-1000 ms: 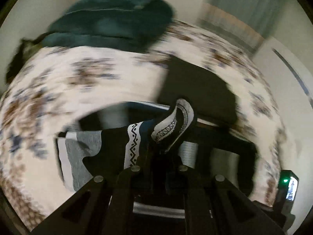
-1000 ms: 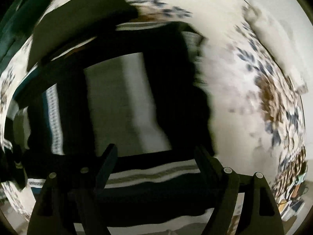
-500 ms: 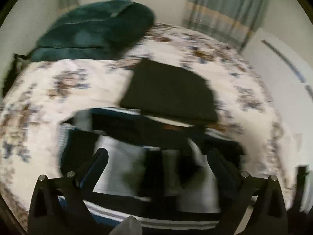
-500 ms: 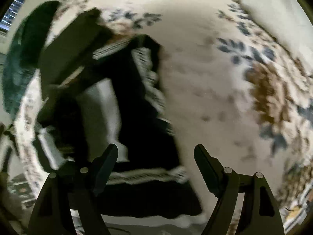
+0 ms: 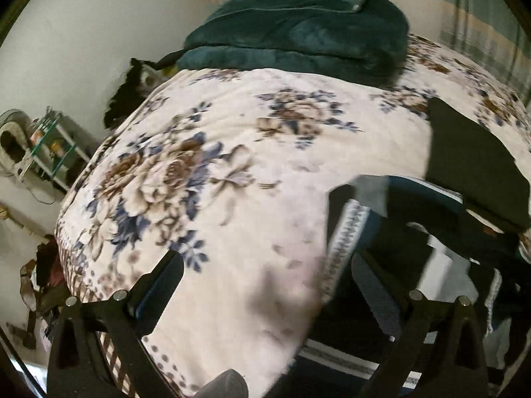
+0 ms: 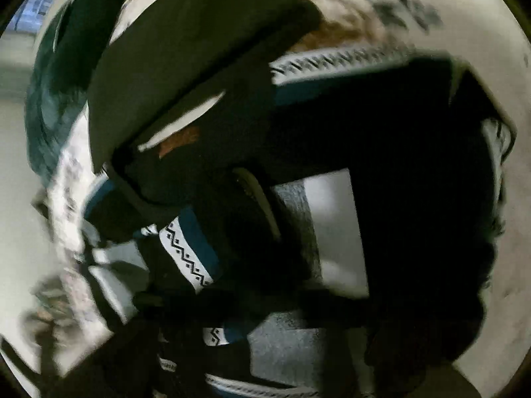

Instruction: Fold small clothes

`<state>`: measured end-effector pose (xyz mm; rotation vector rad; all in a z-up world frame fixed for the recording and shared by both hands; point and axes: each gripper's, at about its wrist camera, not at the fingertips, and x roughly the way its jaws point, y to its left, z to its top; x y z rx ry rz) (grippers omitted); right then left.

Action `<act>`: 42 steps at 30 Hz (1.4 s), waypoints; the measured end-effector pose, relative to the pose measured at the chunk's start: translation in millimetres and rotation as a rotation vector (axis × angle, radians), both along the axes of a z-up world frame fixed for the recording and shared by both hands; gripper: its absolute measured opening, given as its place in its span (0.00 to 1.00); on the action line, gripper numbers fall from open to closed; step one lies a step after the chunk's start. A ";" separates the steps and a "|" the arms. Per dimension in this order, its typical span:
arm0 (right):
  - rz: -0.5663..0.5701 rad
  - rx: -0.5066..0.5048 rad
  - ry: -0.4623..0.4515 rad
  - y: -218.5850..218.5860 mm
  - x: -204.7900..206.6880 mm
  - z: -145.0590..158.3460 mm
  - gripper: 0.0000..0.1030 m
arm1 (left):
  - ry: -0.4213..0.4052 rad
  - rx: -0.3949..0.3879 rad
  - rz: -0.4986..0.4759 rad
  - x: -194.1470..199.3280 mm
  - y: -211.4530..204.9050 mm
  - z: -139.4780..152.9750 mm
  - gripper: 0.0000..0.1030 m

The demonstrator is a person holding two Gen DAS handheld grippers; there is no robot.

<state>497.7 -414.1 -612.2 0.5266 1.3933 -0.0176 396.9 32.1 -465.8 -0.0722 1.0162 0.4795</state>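
The dark knitted garment with white zigzag bands (image 5: 415,258) lies at the lower right of the floral bedspread (image 5: 205,182). It looks soft and floppy, best pinched at a banded hem. The left gripper (image 5: 265,285), tilted down, gapes wide and empty. The right gripper is closed, hidden in the dark fabric.

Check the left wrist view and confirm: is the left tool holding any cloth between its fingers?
No. The left tool stands wide open over the floral bedspread, with the patterned garment off to its right side, not gripped.
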 end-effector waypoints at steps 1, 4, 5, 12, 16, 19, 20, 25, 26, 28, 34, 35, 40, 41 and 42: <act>0.003 -0.040 -0.042 2.9 -2.8 11.4 0.03 | 0.003 -0.006 0.008 1.2 3.6 -1.0 1.00; -0.035 -0.109 -0.117 -8.9 -22.6 49.0 0.02 | 0.006 -0.042 0.015 9.5 9.5 -5.2 1.00; -0.061 -0.130 -0.124 -18.1 -31.8 59.3 0.02 | 0.013 -0.055 0.006 15.6 9.0 -8.9 1.00; -0.156 -0.248 -0.034 -80.5 -62.8 63.3 0.03 | 0.043 -0.102 -0.097 61.9 -20.0 -34.8 1.00; -0.157 -0.298 0.025 -90.9 -62.3 42.9 0.03 | 0.084 -0.076 -0.160 91.8 -34.8 -59.5 1.00; -0.150 -0.334 0.059 -90.9 -56.5 31.6 0.03 | 0.117 -0.056 -0.190 102.7 -39.1 -72.1 1.00; -0.145 -0.337 0.086 -91.4 -55.1 27.9 0.04 | 0.123 -0.055 -0.200 104.4 -39.8 -73.7 1.00; -0.170 -0.337 0.028 -82.6 -62.1 63.9 0.42 | 0.087 -0.070 -0.263 101.5 -44.9 -56.9 1.00; -0.162 -0.306 -0.016 -76.7 -63.2 75.5 0.44 | 0.084 -0.074 -0.275 102.4 -46.6 -55.4 1.00; -0.118 -0.235 -0.057 -63.2 -60.8 84.4 0.47 | 0.085 -0.086 -0.312 107.6 -53.5 -56.8 1.00; 0.045 -0.080 0.042 -30.8 -25.3 24.6 0.47 | 0.179 -0.063 -0.313 140.6 -59.2 -99.6 1.00; 0.042 -0.182 0.059 -37.0 -20.4 14.4 0.46 | 0.192 -0.058 -0.307 143.7 -57.6 -106.1 1.00; -0.060 -0.316 0.109 -80.5 -19.2 -5.5 0.31 | 0.207 -0.113 -0.296 152.5 -46.2 -121.2 1.00; -0.060 -0.310 0.106 -80.4 -19.7 -1.7 0.34 | 0.203 -0.109 -0.303 151.5 -46.9 -118.7 1.00; -0.055 -0.316 0.110 -78.5 -19.8 2.7 0.36 | 0.197 -0.102 -0.308 149.5 -47.7 -113.8 1.00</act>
